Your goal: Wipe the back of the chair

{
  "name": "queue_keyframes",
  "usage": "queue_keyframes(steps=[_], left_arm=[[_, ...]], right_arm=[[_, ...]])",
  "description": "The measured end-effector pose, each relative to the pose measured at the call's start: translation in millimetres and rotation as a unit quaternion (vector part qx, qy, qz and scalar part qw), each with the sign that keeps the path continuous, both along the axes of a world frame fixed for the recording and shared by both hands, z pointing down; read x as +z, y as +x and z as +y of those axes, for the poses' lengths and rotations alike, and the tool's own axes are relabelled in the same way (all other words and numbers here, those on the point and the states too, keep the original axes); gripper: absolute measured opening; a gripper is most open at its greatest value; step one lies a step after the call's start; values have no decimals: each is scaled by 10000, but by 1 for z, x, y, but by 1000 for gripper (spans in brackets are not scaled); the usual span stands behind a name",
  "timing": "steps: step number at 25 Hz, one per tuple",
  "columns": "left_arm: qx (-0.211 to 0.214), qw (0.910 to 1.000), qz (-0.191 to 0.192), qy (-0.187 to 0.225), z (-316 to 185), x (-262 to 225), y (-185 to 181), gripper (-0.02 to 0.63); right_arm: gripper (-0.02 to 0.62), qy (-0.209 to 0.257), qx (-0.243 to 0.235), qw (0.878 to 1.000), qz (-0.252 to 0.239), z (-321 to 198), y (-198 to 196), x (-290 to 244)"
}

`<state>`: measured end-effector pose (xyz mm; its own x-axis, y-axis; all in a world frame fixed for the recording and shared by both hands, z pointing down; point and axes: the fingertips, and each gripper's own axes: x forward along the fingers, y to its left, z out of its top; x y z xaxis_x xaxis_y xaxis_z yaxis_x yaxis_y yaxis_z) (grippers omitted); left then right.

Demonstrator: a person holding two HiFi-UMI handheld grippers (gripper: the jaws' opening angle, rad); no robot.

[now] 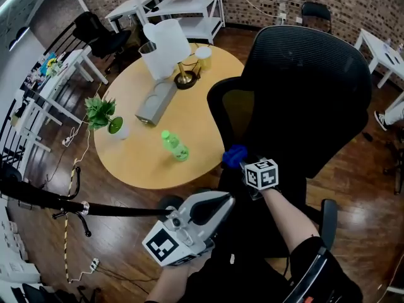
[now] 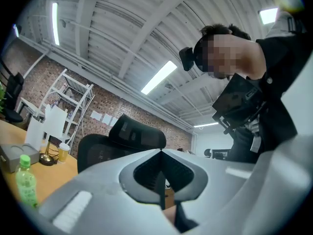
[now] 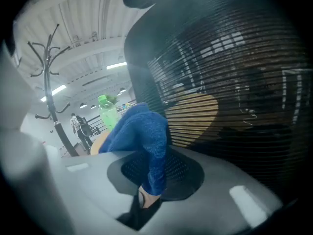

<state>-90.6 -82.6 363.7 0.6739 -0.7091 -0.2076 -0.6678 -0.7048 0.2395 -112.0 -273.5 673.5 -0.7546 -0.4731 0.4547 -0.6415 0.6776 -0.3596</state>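
A crumpled blue cloth (image 1: pixel 234 156) is clamped between the 2 jaws of the right gripper (image 1: pixel 245 164) and is held at the lower left edge of the black mesh back of the office chair (image 1: pixel 309 93). Whether cloth and mesh are touching cannot be told. In the right gripper view the mesh is seen close beside the cloth. The left gripper (image 1: pixel 222 202) is held lower, apart from the chair, its jaws pressed together with nothing between them. Beyond the chair a round wooden table (image 1: pixel 189 169) is seen, on which a green plastic bottle (image 1: pixel 175 146), a small potted plant (image 1: pixel 104 115) and a grey box (image 1: pixel 156 101) are placed.
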Motion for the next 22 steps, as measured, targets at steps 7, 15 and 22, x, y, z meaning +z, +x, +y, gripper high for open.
queue_keyframes(steps=[7,15,22], left_arm=[[785,9969,20,-10,-23,4,54,2],[1635,9865,1,29,-32,6,124,2],[2248,9744,52,51,-28,8,167,2]], right_arm=[[52,89,779,9967,225,-8,107,12],[52,116,1996,9776,655,-16,242,20],[52,256,3067,9460,1020,-16,355,4]])
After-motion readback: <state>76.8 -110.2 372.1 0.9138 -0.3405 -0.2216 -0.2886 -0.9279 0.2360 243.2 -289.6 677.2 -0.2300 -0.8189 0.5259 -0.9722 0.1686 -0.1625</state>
